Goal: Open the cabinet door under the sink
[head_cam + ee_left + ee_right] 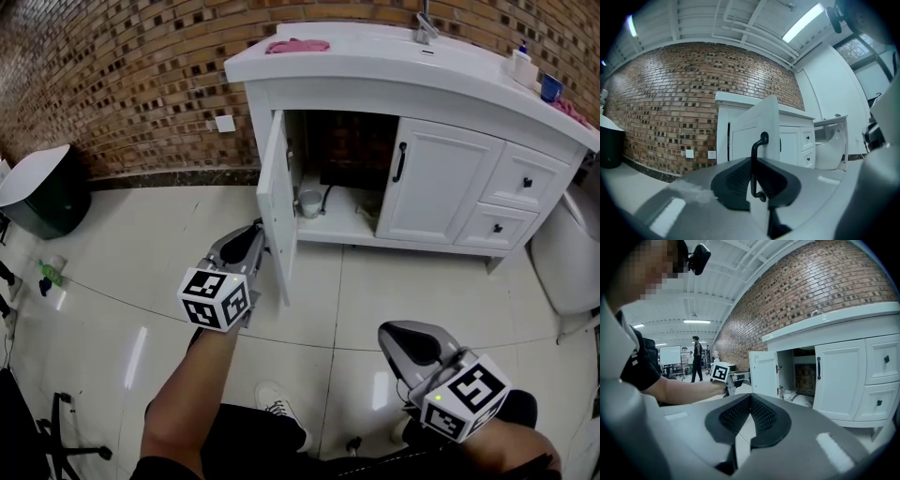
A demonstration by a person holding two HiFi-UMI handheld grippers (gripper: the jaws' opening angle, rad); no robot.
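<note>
The white vanity cabinet (441, 187) stands under the sink against the brick wall. Its left door (277, 202) is swung out toward me, and the dark inside shows behind it. My left gripper (255, 236) is at the door's outer face, shut on the black door handle (760, 139), which runs upright between the pads (736, 180). The door (761, 117) fills the middle of the left gripper view. My right gripper (405, 342) hangs low at the right, well away from the cabinet, and is shut (750, 399) on nothing. The right gripper view shows the open door (764, 371) and the left gripper (727, 386).
The right door (441, 178) is closed, with two drawers (511, 202) beside it. A toilet (567, 262) stands at the right and a black bin (42, 192) at the left. A canister (309, 203) sits inside the cabinet. A pink cloth (297, 45) and bottles (523, 66) lie on the counter.
</note>
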